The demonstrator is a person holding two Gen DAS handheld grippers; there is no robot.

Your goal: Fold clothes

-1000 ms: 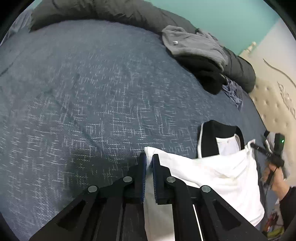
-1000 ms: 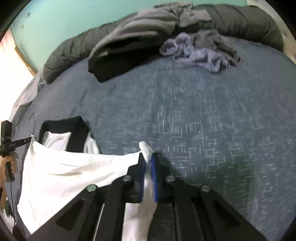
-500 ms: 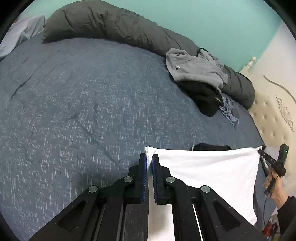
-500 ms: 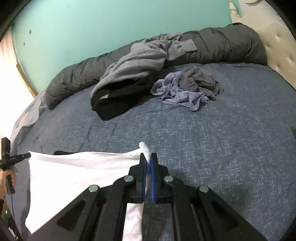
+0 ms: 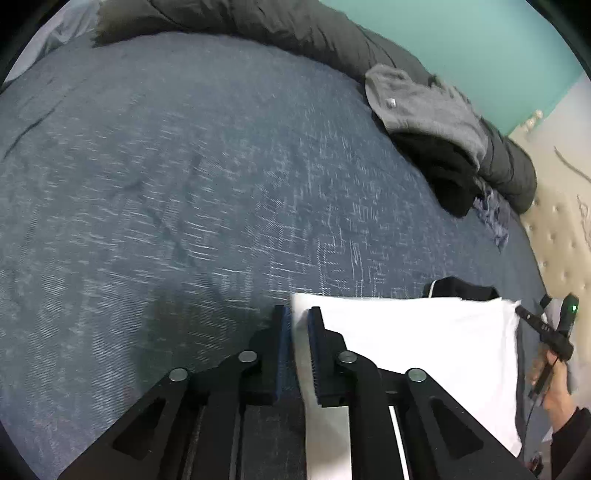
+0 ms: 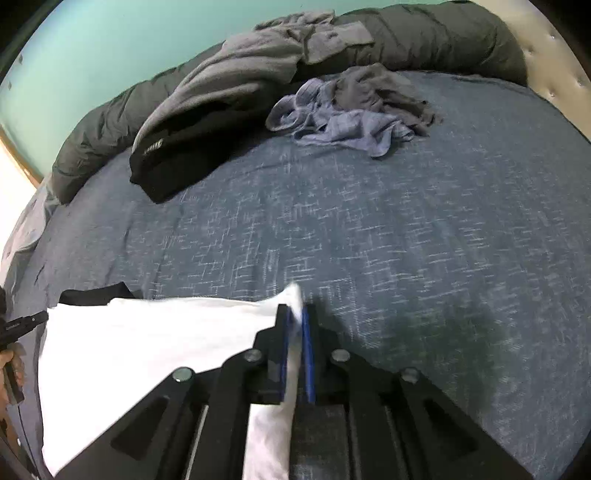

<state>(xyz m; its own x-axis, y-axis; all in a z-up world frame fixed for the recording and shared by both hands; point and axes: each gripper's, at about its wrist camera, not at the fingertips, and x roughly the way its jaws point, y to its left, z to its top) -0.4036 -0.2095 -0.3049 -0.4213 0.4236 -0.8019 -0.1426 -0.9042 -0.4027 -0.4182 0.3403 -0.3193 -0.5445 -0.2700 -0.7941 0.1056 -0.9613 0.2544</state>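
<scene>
A white garment (image 5: 424, 350) with a black collar part (image 5: 461, 291) peeking out behind it lies folded over on the blue bedspread (image 5: 184, 166). My left gripper (image 5: 298, 317) is shut on its near left corner, with white cloth between the blue pads. My right gripper (image 6: 294, 317) is shut on the opposite corner, where a tuft of the white garment (image 6: 147, 339) sticks up past the pads. The top edge stretches straight between the two grippers. Only a strip of the black part (image 6: 96, 295) shows in the right wrist view.
A grey sweatshirt (image 5: 424, 107) on a black garment (image 5: 443, 173) lies at the far side, beside crumpled blue-grey clothes (image 6: 351, 107). A rolled dark duvet (image 5: 258, 22) lines the teal wall. A tufted headboard (image 5: 561, 221) stands at right. A hand (image 5: 554, 391) holds the other gripper.
Both grippers carried the white hem forward over the garment, covering the black-and-white collar area. They then dropped lower toward the bed, and the gap between each pair of pads looks slightly wider.
</scene>
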